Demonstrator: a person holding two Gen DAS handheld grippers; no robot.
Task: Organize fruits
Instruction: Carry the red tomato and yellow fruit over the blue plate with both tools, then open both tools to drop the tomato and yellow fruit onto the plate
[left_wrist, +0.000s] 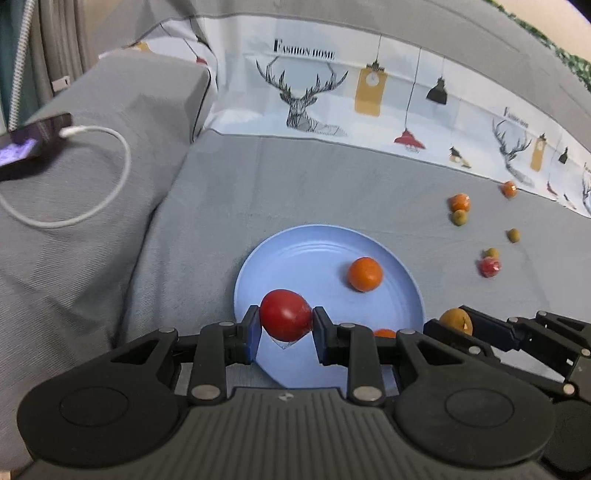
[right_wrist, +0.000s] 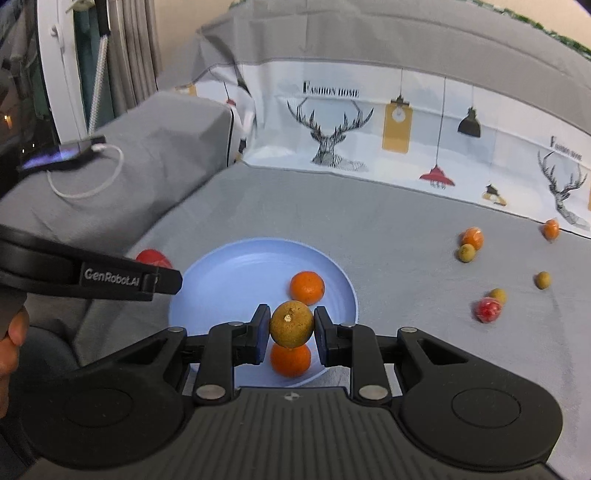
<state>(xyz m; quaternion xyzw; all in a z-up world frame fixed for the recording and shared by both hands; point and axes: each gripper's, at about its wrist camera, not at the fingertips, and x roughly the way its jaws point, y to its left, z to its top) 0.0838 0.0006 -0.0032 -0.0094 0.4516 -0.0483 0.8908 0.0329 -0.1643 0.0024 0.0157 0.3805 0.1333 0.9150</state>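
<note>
My left gripper (left_wrist: 286, 325) is shut on a red tomato (left_wrist: 285, 314) and holds it over the near left part of the blue plate (left_wrist: 295, 254). My right gripper (right_wrist: 291, 330) is shut on a brown-yellow round fruit (right_wrist: 291, 324) above the plate's (right_wrist: 229, 273) near edge. Two oranges lie on the plate, one (right_wrist: 307, 287) toward the back and one (right_wrist: 290, 360) right under the held fruit. The right gripper with its fruit (left_wrist: 456, 321) shows at the plate's right rim in the left wrist view. The left gripper's finger (right_wrist: 110, 280) and the tomato (right_wrist: 153, 258) show at the left in the right wrist view.
Several loose fruits lie on the grey cloth to the right: oranges (right_wrist: 472, 237) (right_wrist: 551, 228), small green-yellow fruits (right_wrist: 466, 253) (right_wrist: 542, 279) (right_wrist: 498, 295) and a red wrapped fruit (right_wrist: 488, 309). A phone (left_wrist: 33, 142) on a white cable (left_wrist: 110, 177) rests on the sofa arm at left.
</note>
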